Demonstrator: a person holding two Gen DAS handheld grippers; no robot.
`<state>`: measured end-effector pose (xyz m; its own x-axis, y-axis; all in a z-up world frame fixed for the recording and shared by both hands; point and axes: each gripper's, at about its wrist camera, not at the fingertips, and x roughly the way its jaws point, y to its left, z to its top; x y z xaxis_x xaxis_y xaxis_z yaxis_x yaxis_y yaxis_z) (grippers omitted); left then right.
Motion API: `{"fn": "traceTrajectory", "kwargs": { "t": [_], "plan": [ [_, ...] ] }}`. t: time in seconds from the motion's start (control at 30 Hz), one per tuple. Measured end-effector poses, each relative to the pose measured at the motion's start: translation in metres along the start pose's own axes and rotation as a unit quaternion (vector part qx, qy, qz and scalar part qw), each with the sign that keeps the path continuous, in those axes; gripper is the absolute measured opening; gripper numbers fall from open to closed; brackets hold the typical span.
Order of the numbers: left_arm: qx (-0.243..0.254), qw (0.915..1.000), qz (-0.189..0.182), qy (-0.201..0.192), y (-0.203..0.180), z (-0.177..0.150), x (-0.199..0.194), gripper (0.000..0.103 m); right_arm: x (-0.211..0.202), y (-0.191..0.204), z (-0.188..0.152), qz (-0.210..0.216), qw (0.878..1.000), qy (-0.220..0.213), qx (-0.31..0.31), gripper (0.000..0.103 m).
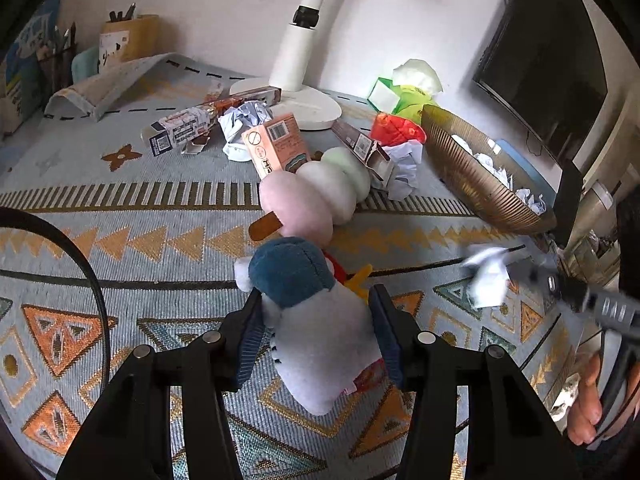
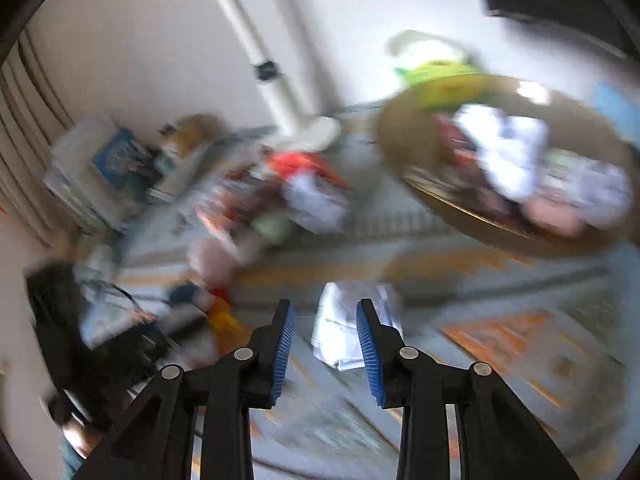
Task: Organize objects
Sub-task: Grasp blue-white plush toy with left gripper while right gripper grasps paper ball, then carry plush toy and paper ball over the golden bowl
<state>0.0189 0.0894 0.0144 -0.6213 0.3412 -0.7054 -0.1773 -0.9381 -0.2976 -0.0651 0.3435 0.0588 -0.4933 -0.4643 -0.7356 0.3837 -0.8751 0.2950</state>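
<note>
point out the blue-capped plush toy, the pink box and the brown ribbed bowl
blue-capped plush toy (image 1: pixel 320 344), left wrist view, on its white body between the left gripper's pads
pink box (image 1: pixel 276 146), left wrist view, on its front face
brown ribbed bowl (image 1: pixel 464 168), left wrist view, on its outer wall

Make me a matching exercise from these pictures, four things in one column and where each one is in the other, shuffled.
Things:
1. plush penguin
2. pink, white and green plush skewer
3. crumpled paper balls
4. orange box

Places:
A. inside the ribbed brown bowl
B. between the pads of the left tool
C. lying on the patterned cloth, just beyond the penguin
D. leaning by the white lamp base

Pairs: 1-B, 2-C, 3-A, 4-D
</note>
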Motion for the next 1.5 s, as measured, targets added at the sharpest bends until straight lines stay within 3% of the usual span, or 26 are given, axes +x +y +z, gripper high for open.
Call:
{"fn": "traceTrajectory", "kwargs": {
  "t": [0.17,0.23,0.3,0.33,0.4,0.5,0.63,0.67,0.7,0.8,0.97,1.17,1.33,1.5],
  "plan": [
    [-0.003,1.0,-0.002,0.0,0.0,0.0,0.0,0.049,-0.014,-0.033,-0.022,-0.036,0.999,0.01,0.03,0.033],
    [-0.002,1.0,-0.002,0.0,0.0,0.0,0.0,0.049,-0.015,-0.035,-0.02,-0.035,0.999,0.005,0.029,0.045],
    [-0.002,1.0,-0.001,0.0,0.0,-0.001,0.0,0.049,-0.013,-0.029,-0.017,-0.032,0.999,-0.003,0.021,0.08],
    [-0.002,1.0,-0.001,0.0,0.0,-0.001,0.0,0.049,-0.013,-0.024,-0.017,-0.032,0.999,-0.012,0.011,0.082],
    [-0.001,1.0,-0.002,0.0,0.0,-0.001,-0.001,0.049,-0.01,-0.011,-0.016,-0.043,0.999,-0.02,-0.019,0.082],
    [0.001,1.0,-0.004,0.0,0.0,-0.001,-0.001,0.049,0.01,0.005,-0.011,-0.099,0.992,-0.003,-0.077,0.082],
    [0.003,1.0,-0.007,0.001,-0.001,-0.001,-0.001,0.048,0.035,0.007,-0.004,-0.122,0.985,0.015,-0.118,0.082],
    [0.004,1.0,-0.007,0.001,-0.001,-0.001,-0.001,0.048,0.038,0.007,-0.003,-0.124,0.985,0.017,-0.121,0.074],
    [0.004,1.0,-0.006,0.001,-0.002,-0.001,-0.001,0.049,0.042,0.007,-0.002,-0.12,0.985,0.019,-0.12,0.057],
    [0.008,1.0,-0.005,0.001,-0.003,-0.002,-0.002,0.048,0.044,0.004,-0.005,-0.089,0.99,0.03,-0.101,0.046],
    [0.046,0.9989,-0.008,-0.008,-0.023,-0.011,-0.015,0.046,0.016,0.01,-0.016,-0.071,0.993,0.006,-0.092,0.044],
    [0.058,0.9976,-0.033,-0.019,-0.054,-0.007,-0.041,0.046,-0.033,0.005,-0.017,-0.066,0.994,-0.026,-0.078,0.044],
    [0.094,0.9929,-0.052,-0.05,-0.094,0.031,-0.062,0.046,-0.09,-0.004,0.004,-0.084,0.99,-0.09,-0.071,0.044],
    [0.147,0.9832,-0.062,-0.09,-0.147,0.089,-0.064,0.047,-0.138,-0.028,0.046,-0.107,0.981,-0.148,-0.058,0.044]
  ]
}}
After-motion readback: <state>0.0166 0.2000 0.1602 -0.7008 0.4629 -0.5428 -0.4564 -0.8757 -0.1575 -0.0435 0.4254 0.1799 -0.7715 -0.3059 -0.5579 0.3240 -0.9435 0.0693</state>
